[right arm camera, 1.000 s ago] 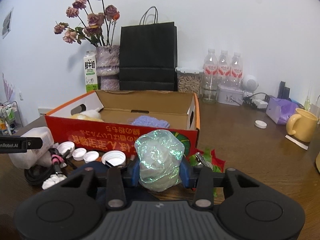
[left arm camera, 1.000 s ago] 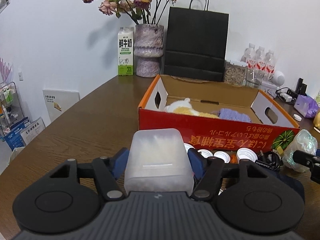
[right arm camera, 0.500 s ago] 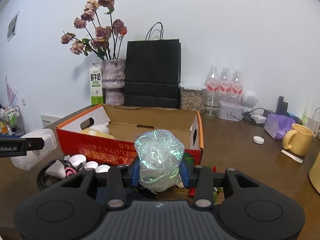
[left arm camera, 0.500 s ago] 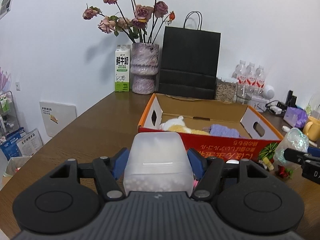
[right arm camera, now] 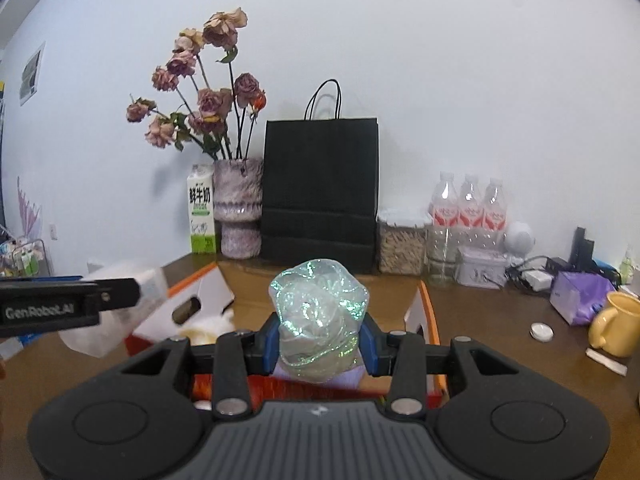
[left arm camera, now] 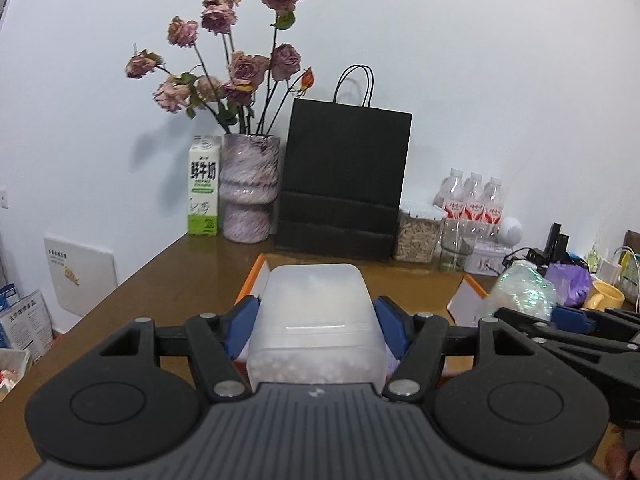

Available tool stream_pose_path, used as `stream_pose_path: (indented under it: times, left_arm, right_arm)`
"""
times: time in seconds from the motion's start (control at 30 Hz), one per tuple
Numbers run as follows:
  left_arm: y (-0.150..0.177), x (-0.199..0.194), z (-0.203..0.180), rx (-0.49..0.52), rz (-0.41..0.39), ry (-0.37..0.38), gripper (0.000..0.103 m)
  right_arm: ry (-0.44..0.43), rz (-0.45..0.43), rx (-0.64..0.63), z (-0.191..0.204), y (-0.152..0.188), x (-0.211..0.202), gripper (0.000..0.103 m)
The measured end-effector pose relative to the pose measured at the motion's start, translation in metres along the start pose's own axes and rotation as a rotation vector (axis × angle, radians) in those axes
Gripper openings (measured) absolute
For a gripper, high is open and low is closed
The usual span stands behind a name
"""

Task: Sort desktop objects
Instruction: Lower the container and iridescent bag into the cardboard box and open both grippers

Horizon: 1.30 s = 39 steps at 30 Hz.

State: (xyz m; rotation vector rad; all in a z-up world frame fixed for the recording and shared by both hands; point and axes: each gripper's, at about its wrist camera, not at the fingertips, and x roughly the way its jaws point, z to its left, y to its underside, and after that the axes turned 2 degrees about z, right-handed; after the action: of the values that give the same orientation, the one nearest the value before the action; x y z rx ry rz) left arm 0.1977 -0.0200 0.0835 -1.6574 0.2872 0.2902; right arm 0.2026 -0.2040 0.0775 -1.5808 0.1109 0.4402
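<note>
Left gripper (left arm camera: 316,316) holds a frosted plastic box (left arm camera: 316,320) above the counter (left arm camera: 160,292).

The blue fingers (left arm camera: 244,322) press on both sides of the box, and behind it the orange edge of a cardboard box (left arm camera: 256,268) shows. At the back stand a milk carton (left arm camera: 205,186), a vase (left arm camera: 250,188) with dried roses, a black paper bag (left arm camera: 344,176) and three water bottles (left arm camera: 474,200). At the right, the right gripper (left arm camera: 532,304) holds a shiny crumpled wrap (left arm camera: 520,292), near a yellow mug (left arm camera: 606,296).

Wooden table (right arm camera: 488,320), cardboard box (right arm camera: 208,284), mug (right arm camera: 614,324)
</note>
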Motion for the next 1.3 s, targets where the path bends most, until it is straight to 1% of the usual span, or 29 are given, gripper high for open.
stream_pose_path:
  times: [0.1,0.2,0.33,0.43,0.47,0.5,0.53,0.6,0.67,0.8,0.9,0.93,0.97,1.0,1.03,1.07,1.1,1.13,1.17,1.23,1.3]
  left_arm:
    - [-0.010,0.022,-0.005,-0.007,-0.010,0.004,0.066]
    - [-0.019,0.049,-0.006,-0.031,0.004,0.001,0.066]
    - [-0.027,0.082,-0.005,-0.037,0.005,-0.029,0.066]
    - [-0.030,0.110,-0.005,-0.037,0.019,-0.059,0.065]
    - [-0.029,0.119,-0.005,-0.034,0.027,-0.063,0.061]
    - [-0.027,0.128,-0.006,-0.029,0.032,-0.058,0.050]
    - [-0.026,0.135,-0.007,-0.022,0.037,-0.049,0.036]
    - [-0.024,0.144,-0.012,0.000,0.039,-0.064,0.035]
    - [-0.023,0.147,-0.017,0.026,0.038,-0.053,0.033]
    - [-0.018,0.145,-0.025,0.094,0.021,-0.083,0.033]
    - [-0.016,0.143,-0.027,0.107,0.015,-0.079,0.033]
    - [-0.016,0.143,-0.026,0.104,0.013,-0.074,0.036]
    - [-0.016,0.142,-0.025,0.099,0.010,-0.065,0.049]
    - [-0.016,0.143,-0.024,0.094,0.012,-0.053,0.059]
    - [-0.015,0.143,-0.023,0.093,0.010,-0.048,0.079]
    - [-0.015,0.142,-0.022,0.088,0.000,-0.050,0.089]
    - [-0.014,0.140,-0.020,0.085,-0.014,-0.053,0.090]
    - [-0.014,0.138,-0.019,0.088,-0.022,-0.049,0.091]
    - [-0.014,0.136,-0.018,0.086,-0.027,-0.046,0.096]
    - [-0.016,0.132,-0.015,0.074,-0.035,-0.049,0.103]
    - [-0.017,0.130,-0.014,0.070,-0.040,-0.039,0.103]
  right_arm:
    - [0.010,-0.004,0.009,0.001,-0.015,0.023,0.038]
    - [0.024,0.004,0.019,0.000,-0.026,0.051,0.038]
    - [0.046,0.022,0.034,-0.006,-0.037,0.089,0.038]
    - [0.076,0.038,0.037,-0.014,-0.038,0.118,0.038]
    - [0.082,0.044,0.042,-0.017,-0.038,0.126,0.038]
    - [0.082,0.054,0.049,-0.020,-0.036,0.134,0.038]
    - [0.080,0.065,0.055,-0.023,-0.033,0.140,0.038]
    - [0.074,0.086,0.055,-0.027,-0.027,0.149,0.038]
    - [0.079,0.096,0.055,-0.030,-0.022,0.155,0.038]
    - [0.072,0.122,0.067,-0.032,-0.016,0.163,0.038]
    - [0.064,0.139,0.060,-0.031,-0.010,0.165,0.038]
    - [0.064,0.141,0.057,-0.031,-0.009,0.164,0.039]
    - [0.061,0.144,0.056,-0.030,-0.009,0.165,0.040]
    - [0.057,0.146,0.058,-0.030,-0.008,0.165,0.041]
    - [0.055,0.147,0.062,-0.030,-0.008,0.164,0.045]
    - [0.054,0.147,0.067,-0.031,-0.008,0.164,0.049]
    - [0.052,0.145,0.071,-0.031,-0.008,0.163,0.051]
    - [0.048,0.146,0.077,-0.032,-0.008,0.163,0.062]
    - [0.046,0.145,0.088,-0.033,-0.008,0.162,0.077]
    - [0.040,0.133,0.098,-0.034,-0.009,0.159,0.088]
    - [0.035,0.122,0.090,-0.033,-0.010,0.154,0.089]
